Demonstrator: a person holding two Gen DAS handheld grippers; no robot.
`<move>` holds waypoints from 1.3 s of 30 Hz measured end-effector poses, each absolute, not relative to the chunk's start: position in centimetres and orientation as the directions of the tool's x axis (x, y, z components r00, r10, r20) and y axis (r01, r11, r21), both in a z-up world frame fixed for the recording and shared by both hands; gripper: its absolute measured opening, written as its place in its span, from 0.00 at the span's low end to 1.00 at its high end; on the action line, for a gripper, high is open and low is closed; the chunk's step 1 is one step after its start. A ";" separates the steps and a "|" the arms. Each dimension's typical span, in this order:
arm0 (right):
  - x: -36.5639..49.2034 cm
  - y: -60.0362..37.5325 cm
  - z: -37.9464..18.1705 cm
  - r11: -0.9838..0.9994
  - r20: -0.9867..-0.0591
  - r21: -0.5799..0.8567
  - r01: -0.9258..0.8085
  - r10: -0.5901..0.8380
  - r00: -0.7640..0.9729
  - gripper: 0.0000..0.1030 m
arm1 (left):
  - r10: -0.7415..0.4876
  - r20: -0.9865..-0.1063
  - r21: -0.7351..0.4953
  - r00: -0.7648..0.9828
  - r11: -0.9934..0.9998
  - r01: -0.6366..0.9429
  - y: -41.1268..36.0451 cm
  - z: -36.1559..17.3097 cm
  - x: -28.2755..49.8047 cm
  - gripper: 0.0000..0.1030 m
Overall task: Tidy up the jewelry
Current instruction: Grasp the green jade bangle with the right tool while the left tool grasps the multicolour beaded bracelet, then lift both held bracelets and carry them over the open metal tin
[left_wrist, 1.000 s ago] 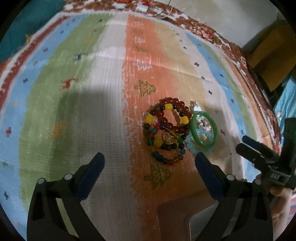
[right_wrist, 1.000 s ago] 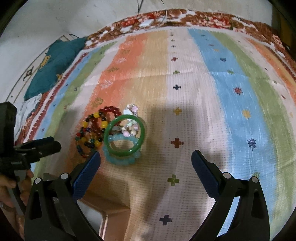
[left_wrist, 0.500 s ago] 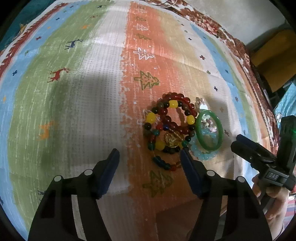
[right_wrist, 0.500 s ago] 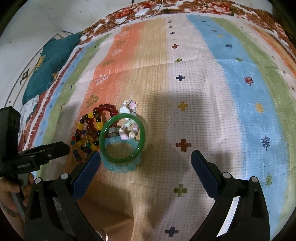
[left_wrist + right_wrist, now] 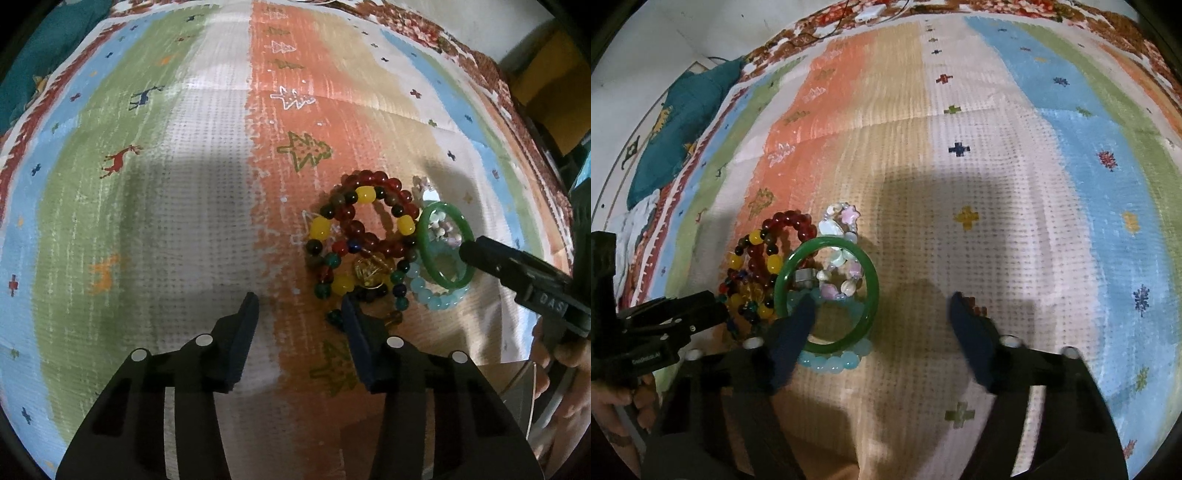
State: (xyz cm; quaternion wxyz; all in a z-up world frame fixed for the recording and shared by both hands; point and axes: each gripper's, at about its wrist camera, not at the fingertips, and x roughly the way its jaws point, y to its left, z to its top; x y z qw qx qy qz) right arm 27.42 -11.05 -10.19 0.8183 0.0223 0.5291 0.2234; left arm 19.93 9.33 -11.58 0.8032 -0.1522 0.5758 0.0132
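A pile of jewelry lies on the striped cloth. It holds red and multicolour bead bracelets (image 5: 364, 242) (image 5: 764, 258), a green bangle (image 5: 445, 245) (image 5: 827, 295), a pale blue bead bracelet (image 5: 437, 295) (image 5: 833, 360) and a pink-white shell bracelet (image 5: 840, 254). My left gripper (image 5: 299, 302) is open, its right finger at the near edge of the multicolour beads. My right gripper (image 5: 882, 308) is open, its left finger over the bangle's near-left rim. Both hold nothing.
The striped cloth (image 5: 147, 206) (image 5: 1052, 221) covers the surface. A teal cushion (image 5: 683, 122) lies at the far left of it. A brown box edge (image 5: 509, 384) shows at the near side under the grippers.
Both grippers have moved toward the pile and narrowed their jaws. The left finger has reached the bead bracelets, and the right gripper's left finger now overlaps the green bangle.
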 end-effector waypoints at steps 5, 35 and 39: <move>27.5 -11.2 -10.3 0.902 -0.859 0.269 -0.337 0.383 0.340 0.43 | -0.156 -0.927 -0.230 0.340 0.955 -0.189 9.1 -11.7 20.1 0.30; 27.2 -11.1 -10.1 0.881 -0.843 0.302 -0.364 0.425 0.329 0.10 | -0.173 -0.926 -0.241 0.335 0.955 -0.174 8.6 -12.3 21.0 0.09; 27.1 -11.2 -10.0 0.880 -0.841 0.304 -0.364 0.428 0.332 0.10 | -0.177 -0.923 -0.251 0.342 0.950 -0.184 8.8 -12.0 20.8 0.09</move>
